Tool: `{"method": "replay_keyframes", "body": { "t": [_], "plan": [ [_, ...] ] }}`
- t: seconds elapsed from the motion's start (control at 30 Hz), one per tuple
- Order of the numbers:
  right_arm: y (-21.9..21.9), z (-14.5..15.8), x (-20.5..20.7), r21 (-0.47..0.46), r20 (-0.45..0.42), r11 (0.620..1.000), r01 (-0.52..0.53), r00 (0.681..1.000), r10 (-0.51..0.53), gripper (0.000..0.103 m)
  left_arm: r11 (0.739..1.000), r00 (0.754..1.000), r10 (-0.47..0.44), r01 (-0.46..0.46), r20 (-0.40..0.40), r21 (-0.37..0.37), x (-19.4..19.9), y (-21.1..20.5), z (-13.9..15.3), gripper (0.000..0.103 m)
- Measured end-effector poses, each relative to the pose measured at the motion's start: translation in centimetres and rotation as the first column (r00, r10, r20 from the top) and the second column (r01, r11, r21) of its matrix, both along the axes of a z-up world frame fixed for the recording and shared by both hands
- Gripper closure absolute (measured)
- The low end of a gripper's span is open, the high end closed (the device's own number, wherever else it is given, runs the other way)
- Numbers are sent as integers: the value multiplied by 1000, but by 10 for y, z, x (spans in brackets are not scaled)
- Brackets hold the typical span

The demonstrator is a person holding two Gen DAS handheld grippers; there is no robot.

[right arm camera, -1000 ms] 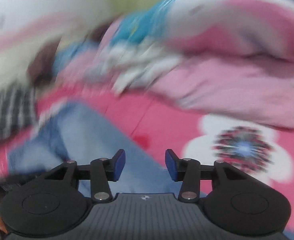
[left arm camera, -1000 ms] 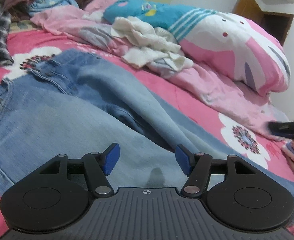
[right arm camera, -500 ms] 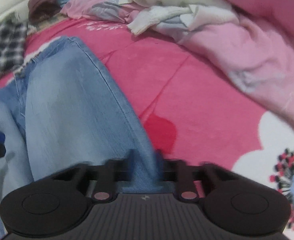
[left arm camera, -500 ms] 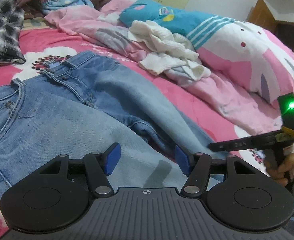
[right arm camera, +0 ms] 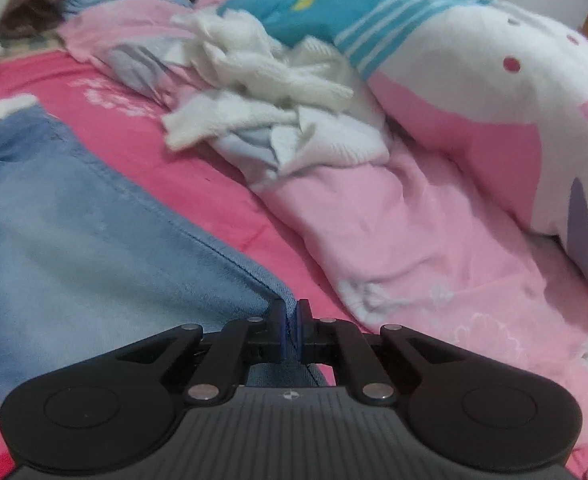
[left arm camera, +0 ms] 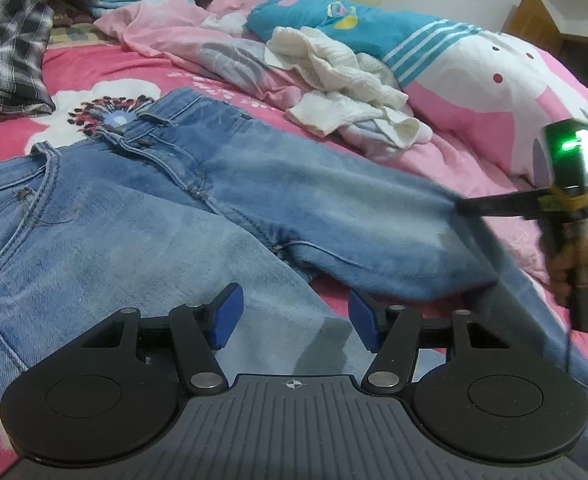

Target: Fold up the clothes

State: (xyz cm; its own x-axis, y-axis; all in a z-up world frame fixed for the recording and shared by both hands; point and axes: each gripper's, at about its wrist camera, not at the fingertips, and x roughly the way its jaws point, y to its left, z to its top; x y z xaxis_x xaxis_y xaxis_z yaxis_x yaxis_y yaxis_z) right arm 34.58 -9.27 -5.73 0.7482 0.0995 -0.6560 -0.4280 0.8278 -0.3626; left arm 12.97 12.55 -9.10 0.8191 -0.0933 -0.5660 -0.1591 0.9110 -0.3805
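Clearly the jeans (left arm camera: 141,220) are the piece I'm working: soft but weighty denim, limp enough to sag and drag if I lift from one point, with stiffer seams and hems that give my pads something firm to bite. They lie spread flat on the pink floral bedspread (left arm camera: 105,76), waistband toward the plaid shirt (left arm camera: 5,40), legs running toward me and to the right. My right gripper (right arm camera: 292,330) has just been closing and now has its pads pressed together on the side seam edge of one leg, the fabric pinched between them; from the left wrist view that leg looks pulled taut toward it. My left gripper (left arm camera: 291,320) hangs with its jaws spread, nothing between them, just above the nearer leg and not touching it as far as I can judge. I'd take that leg at its outer seam too, so both hands carry the weight evenly. The white knit (right arm camera: 269,92) heap sits well apart.
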Motion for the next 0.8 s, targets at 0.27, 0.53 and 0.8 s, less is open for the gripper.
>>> {"method": "replay_keyframes", "body": {
  "t": [0.27,0.53,0.8],
  "plan": [
    [0,-42,16,-1,-27,999,41,999,-41,92,1000,1000,-2,2,-6,3,2,0,-2,44],
    [-16,27,-2,243,-28,970,-14,999,21,67,999,999,33,-33,10,-19,-2,4,0,45],
    [89,19,23,385,-169,890,-245,929,329,47,991,996,83,-81,23,-104,-6,18,2,49]
  ]
}}
